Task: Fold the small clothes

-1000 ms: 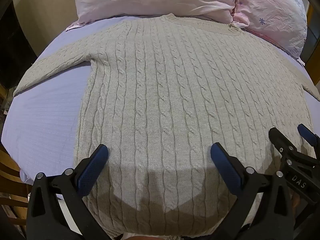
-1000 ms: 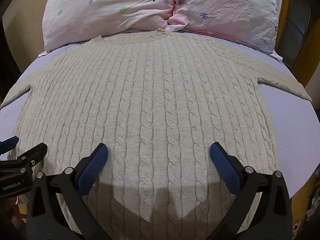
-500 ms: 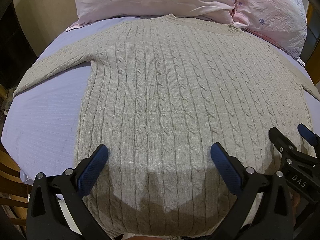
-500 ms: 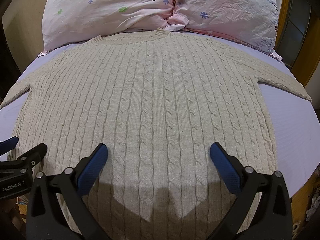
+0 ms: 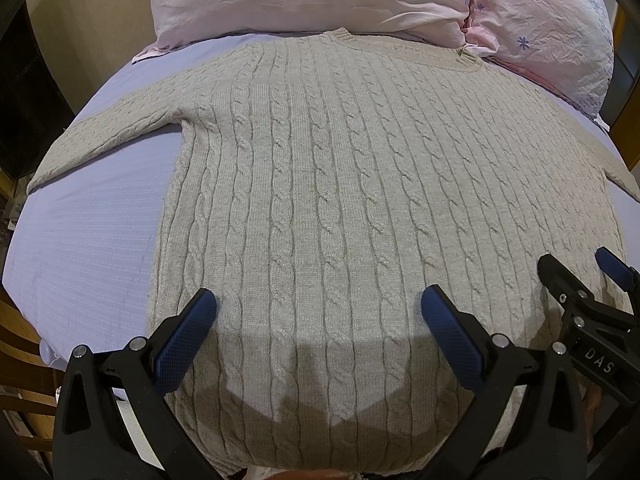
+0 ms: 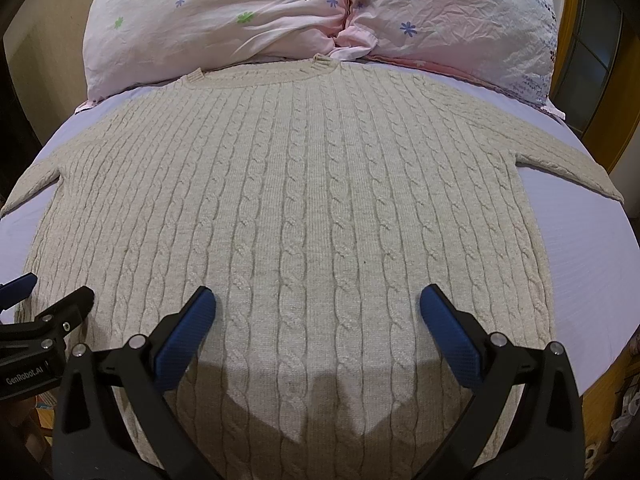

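Observation:
A beige cable-knit sweater [image 5: 340, 200] lies flat and spread out on a lavender bed sheet [image 5: 88, 248], collar toward the pillows, sleeves out to both sides. It also fills the right wrist view [image 6: 312, 208]. My left gripper [image 5: 318, 312] is open and empty, hovering above the sweater's hem on its left half. My right gripper [image 6: 318, 312] is open and empty above the hem on the right half. The right gripper also shows at the right edge of the left wrist view [image 5: 576, 276]. The left gripper shows at the left edge of the right wrist view [image 6: 48, 296].
Two pink floral pillows [image 6: 224, 12] [image 6: 460, 20] lie at the head of the bed, touching the sweater's collar. The lavender sheet [image 6: 580, 248] shows bare beside the sweater. A wooden chair [image 5: 16, 364] stands at the bed's left. A wooden frame [image 6: 600, 80] stands at the right.

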`<state>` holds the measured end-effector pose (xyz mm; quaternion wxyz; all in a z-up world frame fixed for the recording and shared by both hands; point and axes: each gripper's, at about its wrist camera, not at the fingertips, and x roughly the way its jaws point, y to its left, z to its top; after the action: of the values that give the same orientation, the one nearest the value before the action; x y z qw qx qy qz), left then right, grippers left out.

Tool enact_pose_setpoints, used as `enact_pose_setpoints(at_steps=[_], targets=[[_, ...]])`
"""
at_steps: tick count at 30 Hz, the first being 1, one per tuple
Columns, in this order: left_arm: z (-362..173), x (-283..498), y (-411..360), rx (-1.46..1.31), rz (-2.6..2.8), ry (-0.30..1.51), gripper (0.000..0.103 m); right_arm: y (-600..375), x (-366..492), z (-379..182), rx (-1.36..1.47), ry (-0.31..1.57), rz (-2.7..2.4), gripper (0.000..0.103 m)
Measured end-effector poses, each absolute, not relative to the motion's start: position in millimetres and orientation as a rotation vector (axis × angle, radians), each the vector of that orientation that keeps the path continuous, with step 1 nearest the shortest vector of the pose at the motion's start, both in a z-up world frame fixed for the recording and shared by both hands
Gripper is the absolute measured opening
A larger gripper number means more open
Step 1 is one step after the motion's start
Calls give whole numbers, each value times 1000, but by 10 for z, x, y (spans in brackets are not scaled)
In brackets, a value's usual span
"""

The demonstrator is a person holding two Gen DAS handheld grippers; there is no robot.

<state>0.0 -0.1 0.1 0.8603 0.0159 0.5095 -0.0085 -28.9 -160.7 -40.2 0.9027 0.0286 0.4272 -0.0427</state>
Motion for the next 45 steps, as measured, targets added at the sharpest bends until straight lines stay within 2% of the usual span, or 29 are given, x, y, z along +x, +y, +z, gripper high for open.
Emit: enact_pose_setpoints(at_steps=[45], targets=[[16,-25,17,35,-17,1060,102,-1558,-310,-420,54,897,-84,101]])
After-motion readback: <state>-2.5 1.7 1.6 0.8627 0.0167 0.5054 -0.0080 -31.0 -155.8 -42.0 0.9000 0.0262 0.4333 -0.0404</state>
